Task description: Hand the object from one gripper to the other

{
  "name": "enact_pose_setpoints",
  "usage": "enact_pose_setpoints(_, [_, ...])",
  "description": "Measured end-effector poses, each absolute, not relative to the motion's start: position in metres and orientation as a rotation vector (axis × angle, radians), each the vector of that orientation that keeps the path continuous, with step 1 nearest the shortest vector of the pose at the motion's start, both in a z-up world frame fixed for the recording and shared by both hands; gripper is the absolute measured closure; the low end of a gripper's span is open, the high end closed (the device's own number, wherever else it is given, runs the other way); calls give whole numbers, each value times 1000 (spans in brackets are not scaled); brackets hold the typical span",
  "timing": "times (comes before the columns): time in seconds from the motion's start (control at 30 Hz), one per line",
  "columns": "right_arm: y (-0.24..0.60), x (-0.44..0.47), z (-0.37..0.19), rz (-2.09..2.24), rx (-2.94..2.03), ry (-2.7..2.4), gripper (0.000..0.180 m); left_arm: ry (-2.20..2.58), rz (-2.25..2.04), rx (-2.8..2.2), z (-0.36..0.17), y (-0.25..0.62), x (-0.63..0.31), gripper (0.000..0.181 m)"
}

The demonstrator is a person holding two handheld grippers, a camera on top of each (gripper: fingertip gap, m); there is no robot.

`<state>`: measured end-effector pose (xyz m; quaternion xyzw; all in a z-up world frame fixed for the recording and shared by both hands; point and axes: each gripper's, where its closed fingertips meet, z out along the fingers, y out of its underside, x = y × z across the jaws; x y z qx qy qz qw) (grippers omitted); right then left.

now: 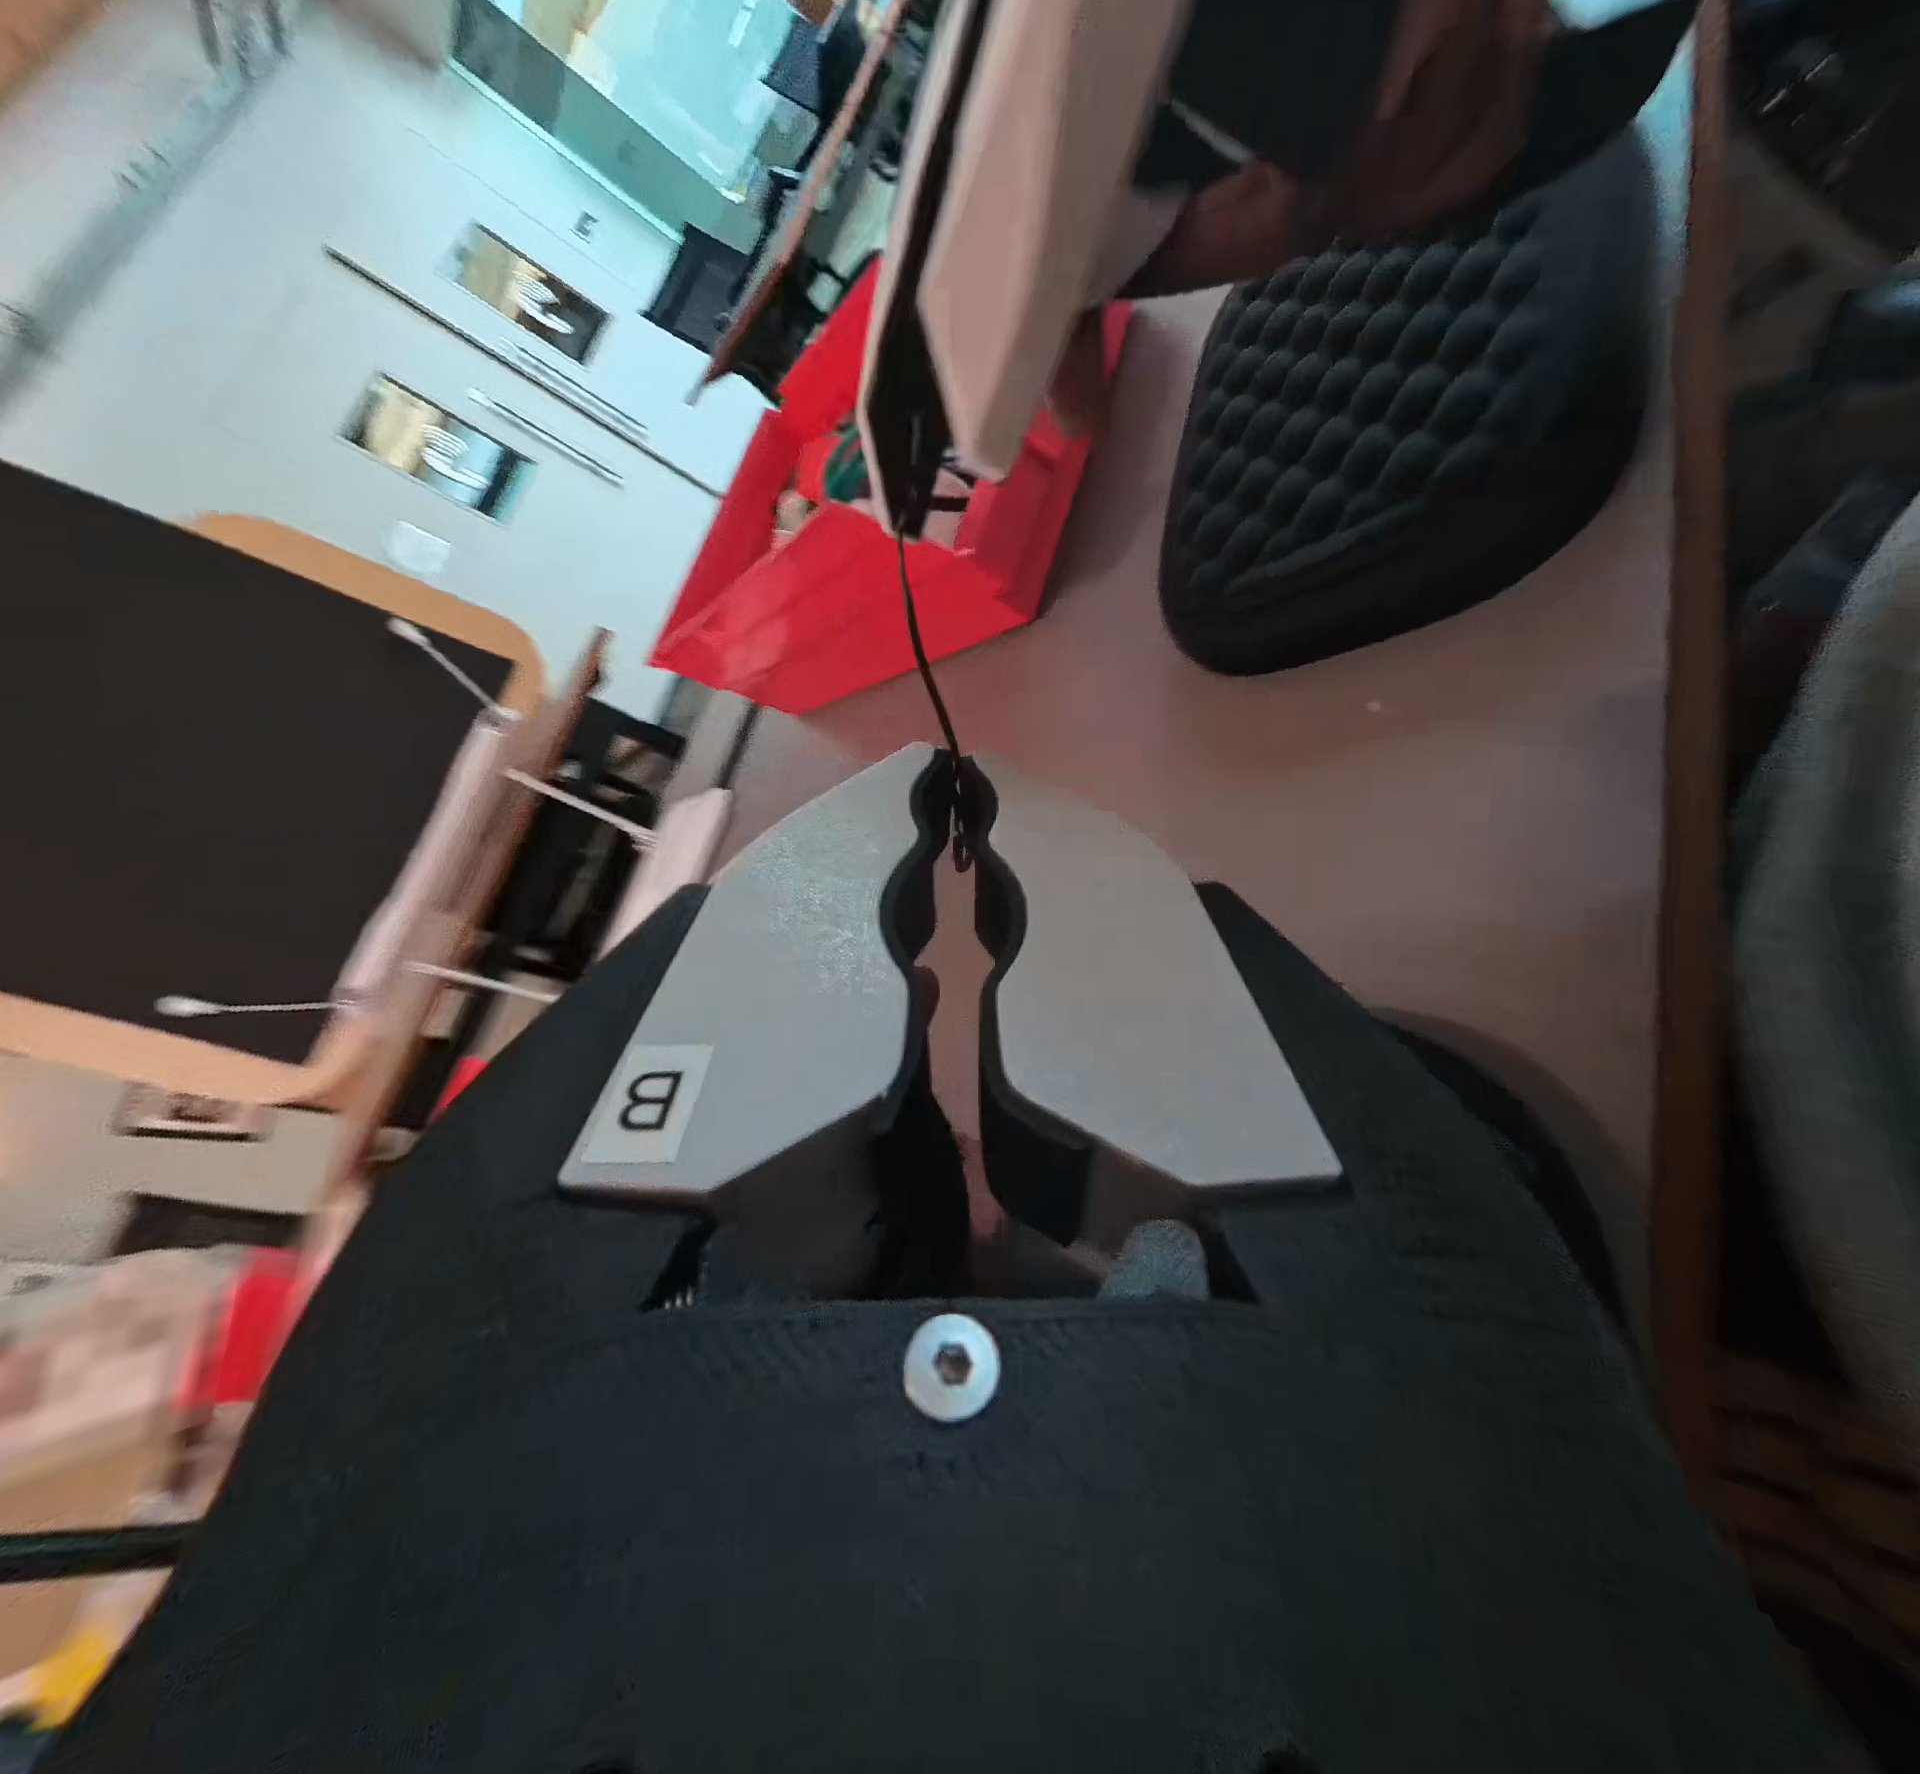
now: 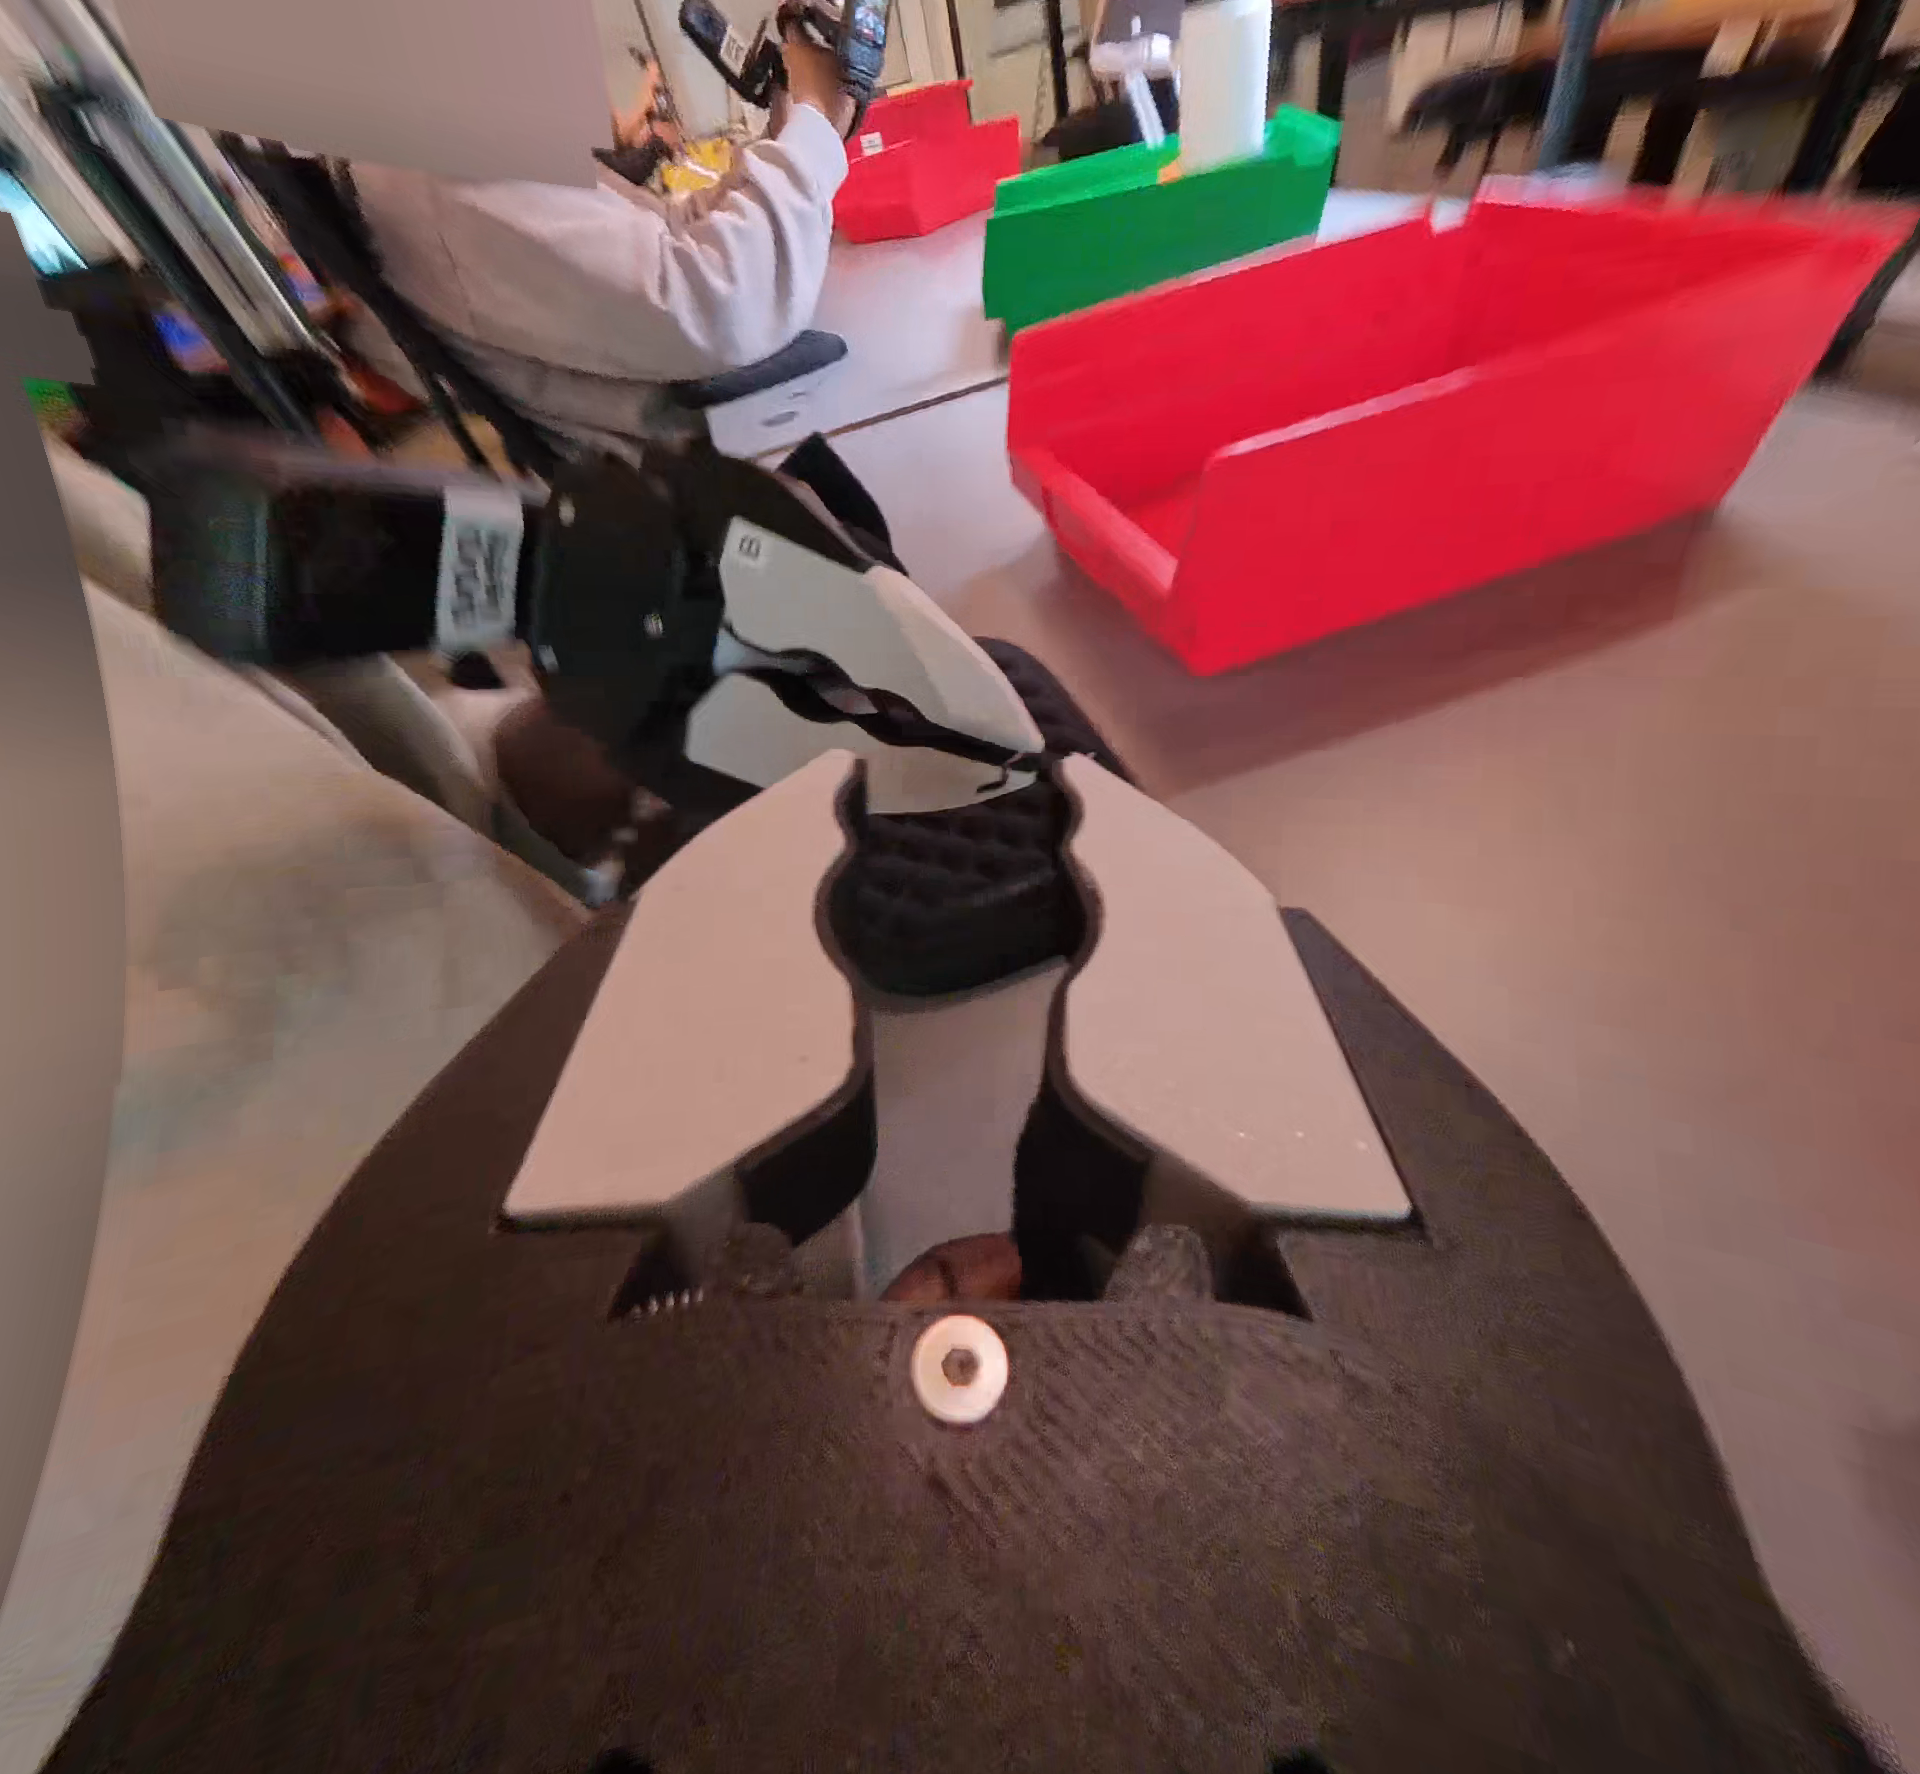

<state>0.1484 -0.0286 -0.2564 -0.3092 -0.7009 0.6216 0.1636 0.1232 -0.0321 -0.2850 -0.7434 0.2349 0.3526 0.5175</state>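
Counter (image 2: 1507, 945): holds a red bin (image 2: 1403, 436) and a black dimpled pad (image 1: 1382, 467).
Right gripper (image 2: 961, 789): jaws parted, nothing held.
Left gripper (image 1: 954, 794): jaws closed on a thin black cord (image 1: 928, 654).
Risk: cord may slip, being so thin.

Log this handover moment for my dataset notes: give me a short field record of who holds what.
object: thin black cord
left gripper: shut on the cord at its tips
right gripper: open, fingertips either side of the left gripper's tip
cord path: from left tips up to right gripper's tips
on table: black dimpled pad, red bin
handover: not yet done
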Motion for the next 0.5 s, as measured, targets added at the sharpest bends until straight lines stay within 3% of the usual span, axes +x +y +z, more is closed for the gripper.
enact_pose_setpoints(0.07, [-23,148,-256,1545,-647,-1954,140,522,667,-1848,-291,-34,128,179])
enact_pose_setpoints(0.23, [-30,156,-270,1137,-245,-1992,142,510,280,-1907,-303,-37,154,179])
enact_pose_setpoints(0.5, [-36,164,-285,1138,-163,-2085,175,572,204,-1913,-309,-41,166,179])
